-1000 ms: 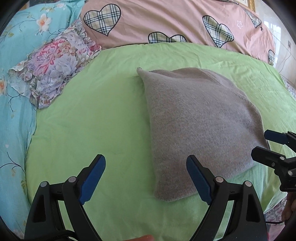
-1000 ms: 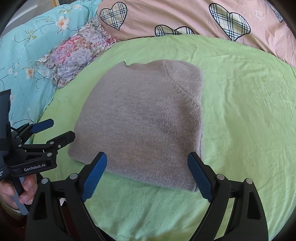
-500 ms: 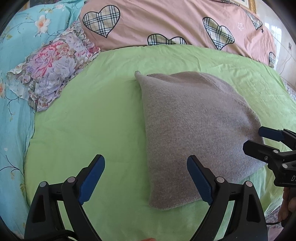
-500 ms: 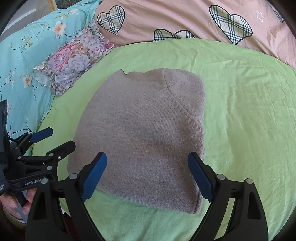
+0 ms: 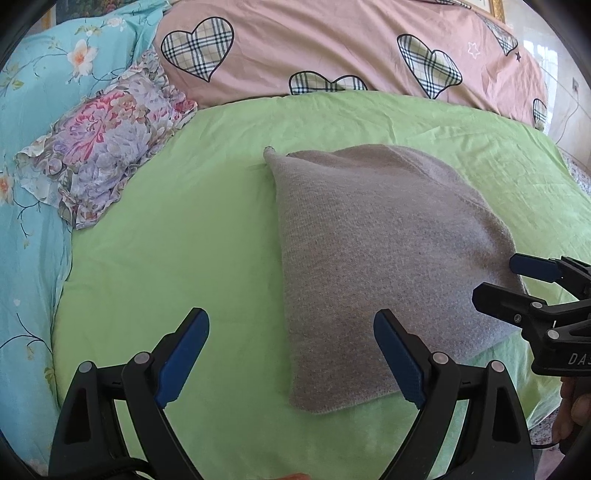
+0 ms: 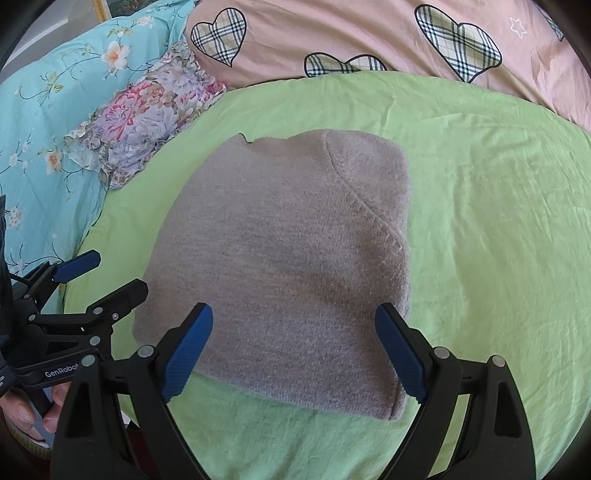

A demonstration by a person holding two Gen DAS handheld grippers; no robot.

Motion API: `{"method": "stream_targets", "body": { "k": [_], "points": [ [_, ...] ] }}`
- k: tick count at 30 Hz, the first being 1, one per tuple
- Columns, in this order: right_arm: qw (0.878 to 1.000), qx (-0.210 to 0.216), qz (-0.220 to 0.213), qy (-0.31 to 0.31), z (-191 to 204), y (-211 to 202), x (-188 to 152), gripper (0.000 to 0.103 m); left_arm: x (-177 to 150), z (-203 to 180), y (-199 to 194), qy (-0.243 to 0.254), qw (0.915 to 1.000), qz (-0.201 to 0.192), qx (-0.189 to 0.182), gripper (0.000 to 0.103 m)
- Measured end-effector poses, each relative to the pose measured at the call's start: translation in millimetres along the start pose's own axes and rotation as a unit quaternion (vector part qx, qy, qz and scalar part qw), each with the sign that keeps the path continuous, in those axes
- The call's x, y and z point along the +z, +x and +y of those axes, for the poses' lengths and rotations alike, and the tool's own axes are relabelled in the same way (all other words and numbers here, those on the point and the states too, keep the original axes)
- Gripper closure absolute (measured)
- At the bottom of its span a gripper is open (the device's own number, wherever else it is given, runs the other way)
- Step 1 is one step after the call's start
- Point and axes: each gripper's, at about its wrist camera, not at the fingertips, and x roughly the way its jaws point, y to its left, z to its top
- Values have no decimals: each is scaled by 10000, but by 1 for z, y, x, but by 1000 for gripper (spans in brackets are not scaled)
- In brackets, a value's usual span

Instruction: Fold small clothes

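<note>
A grey knitted garment (image 5: 384,254) (image 6: 291,258) lies folded into a rough rectangle on the green sheet (image 5: 192,236) (image 6: 491,221). My left gripper (image 5: 291,354) stands open above the sheet, its right finger over the garment's near left corner, nothing between the pads. My right gripper (image 6: 293,350) is open too, hovering over the garment's near edge without touching it. Each gripper shows in the other's view: the right gripper (image 5: 517,280) at the garment's right edge, the left gripper (image 6: 107,277) at its left edge.
A floral cushion (image 5: 103,147) (image 6: 147,114) lies at the far left on a turquoise flowered quilt (image 5: 26,206) (image 6: 40,122). A pink duvet with plaid hearts (image 5: 332,48) (image 6: 369,33) runs along the back. A person's fingers (image 6: 48,410) hold the left gripper's handle.
Both views have shifted slightly, so the garment sits a little lower and closer in frame. The garment's shape and both grippers' openings are unchanged.
</note>
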Motion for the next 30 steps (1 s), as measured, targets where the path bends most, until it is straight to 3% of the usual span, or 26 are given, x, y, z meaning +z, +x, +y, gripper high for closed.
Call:
{"method": "stream_targets", "body": {
  "k": [30],
  "points": [
    [9999,-40,104,13,0,5,-3,12,0,-1,-3,-25,10000,0,-66,10]
  ]
}}
